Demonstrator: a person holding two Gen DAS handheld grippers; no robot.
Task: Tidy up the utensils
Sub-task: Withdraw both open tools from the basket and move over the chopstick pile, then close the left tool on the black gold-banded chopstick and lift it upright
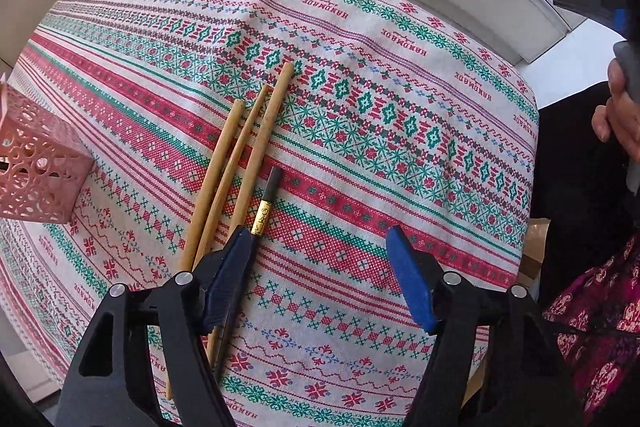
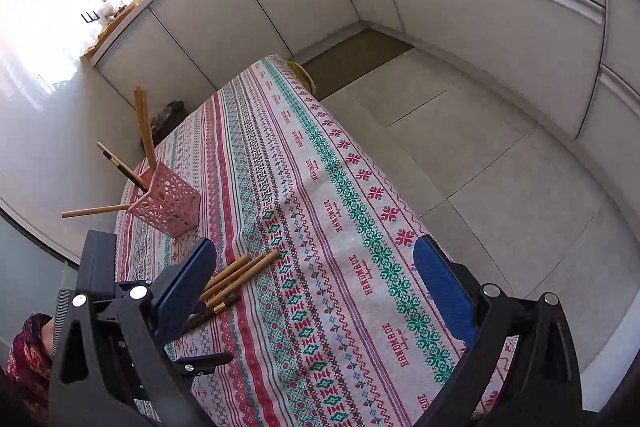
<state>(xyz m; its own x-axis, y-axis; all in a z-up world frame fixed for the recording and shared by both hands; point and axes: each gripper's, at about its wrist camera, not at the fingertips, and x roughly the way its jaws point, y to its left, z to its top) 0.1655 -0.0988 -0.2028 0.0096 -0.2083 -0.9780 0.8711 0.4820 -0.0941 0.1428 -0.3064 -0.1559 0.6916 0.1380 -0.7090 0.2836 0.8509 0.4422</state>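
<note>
Behind left gripper jaws, chopsticks' lower ends hidden.

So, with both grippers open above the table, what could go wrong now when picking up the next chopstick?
1. The loose chopsticks lie touching in a bunch, and the dark chopstick lies against them. The open left gripper may catch several at once, or push the others aside.
2. The pink holder stands near the edge of the tablecloth, and the chopsticks in it lean outward. A bump might tip it.
</note>
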